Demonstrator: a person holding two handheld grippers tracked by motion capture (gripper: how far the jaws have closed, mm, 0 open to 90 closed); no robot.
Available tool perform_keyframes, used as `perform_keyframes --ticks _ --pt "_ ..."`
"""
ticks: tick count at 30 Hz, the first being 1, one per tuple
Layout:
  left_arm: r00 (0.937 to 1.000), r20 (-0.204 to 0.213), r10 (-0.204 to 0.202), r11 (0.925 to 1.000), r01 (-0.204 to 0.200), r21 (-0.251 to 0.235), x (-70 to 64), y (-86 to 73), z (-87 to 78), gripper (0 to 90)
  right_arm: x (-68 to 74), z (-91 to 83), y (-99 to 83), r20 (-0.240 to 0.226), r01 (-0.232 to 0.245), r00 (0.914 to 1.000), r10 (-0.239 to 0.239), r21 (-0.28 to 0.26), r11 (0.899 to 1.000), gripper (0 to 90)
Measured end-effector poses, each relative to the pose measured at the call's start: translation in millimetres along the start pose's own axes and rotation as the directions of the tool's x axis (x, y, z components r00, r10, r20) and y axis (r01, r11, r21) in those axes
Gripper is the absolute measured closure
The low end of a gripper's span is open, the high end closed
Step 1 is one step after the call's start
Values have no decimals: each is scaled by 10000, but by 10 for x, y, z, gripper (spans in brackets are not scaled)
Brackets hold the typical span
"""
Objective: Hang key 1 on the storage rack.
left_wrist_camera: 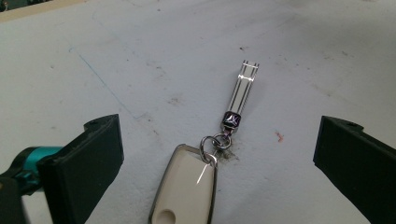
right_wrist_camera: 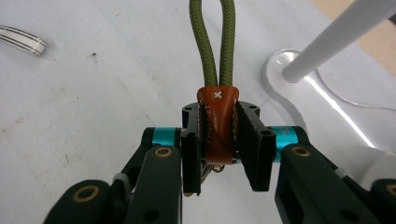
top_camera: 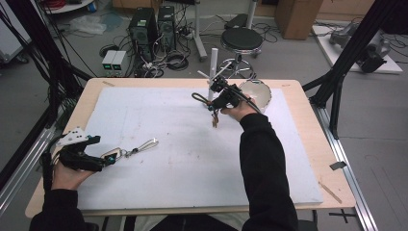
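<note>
A white key fob (left_wrist_camera: pixel 187 186) with a ring and a striped metal strap (left_wrist_camera: pixel 243 88) lies flat on the white mat (top_camera: pixel 183 159). My left gripper (left_wrist_camera: pixel 219 133) stands open around it, one jaw on each side, touching nothing. In the high view the left gripper (top_camera: pixel 109 160) is at the near left, with the fob (top_camera: pixel 113 155) at its tips. My right gripper (right_wrist_camera: pixel 218 119) is shut on the brown leather tab (right_wrist_camera: pixel 217 123) of a keychain with an olive cord loop (right_wrist_camera: pixel 212 42). In the high view the right gripper (top_camera: pixel 212 103) is held above the mat at the far middle, and keys (top_camera: pixel 215 119) dangle below it.
A white peg stand (top_camera: pixel 213 65) rises just beyond the right gripper; its rod (right_wrist_camera: pixel 336 37) and round base (right_wrist_camera: pixel 282 70) show close by in the right gripper view. A round white dish (top_camera: pixel 256 94) sits to the right of the stand. The wooden table edge (top_camera: pixel 308 125) borders the mat.
</note>
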State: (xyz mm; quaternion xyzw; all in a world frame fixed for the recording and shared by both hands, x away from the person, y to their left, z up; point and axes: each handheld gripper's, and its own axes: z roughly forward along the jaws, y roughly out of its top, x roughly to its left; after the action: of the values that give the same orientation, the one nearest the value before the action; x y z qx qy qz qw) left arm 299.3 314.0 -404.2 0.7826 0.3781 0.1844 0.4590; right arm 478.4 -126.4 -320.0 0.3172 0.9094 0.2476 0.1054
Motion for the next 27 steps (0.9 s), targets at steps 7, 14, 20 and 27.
perform_keyframes --ticks 7,14,20,27 --pt "10000 -5 -16 10000 16 25 0 -1 7 21 -16 -295 45 201 122 9997 -116 -340 9993 719" --pt "10000 5 44 9999 -44 158 -13 -2 25 20 -36 -431 60 436 329 9986 -300 -676 9972 718" --pt "10000 1 -5 9999 5 165 -16 -4 30 20 -69 -535 60 581 292 9980 -247 -782 9965 718" --pt "10000 -5 -87 9999 87 102 5 -8 13 20 -72 -674 129 836 398 9960 -317 -972 9945 717"
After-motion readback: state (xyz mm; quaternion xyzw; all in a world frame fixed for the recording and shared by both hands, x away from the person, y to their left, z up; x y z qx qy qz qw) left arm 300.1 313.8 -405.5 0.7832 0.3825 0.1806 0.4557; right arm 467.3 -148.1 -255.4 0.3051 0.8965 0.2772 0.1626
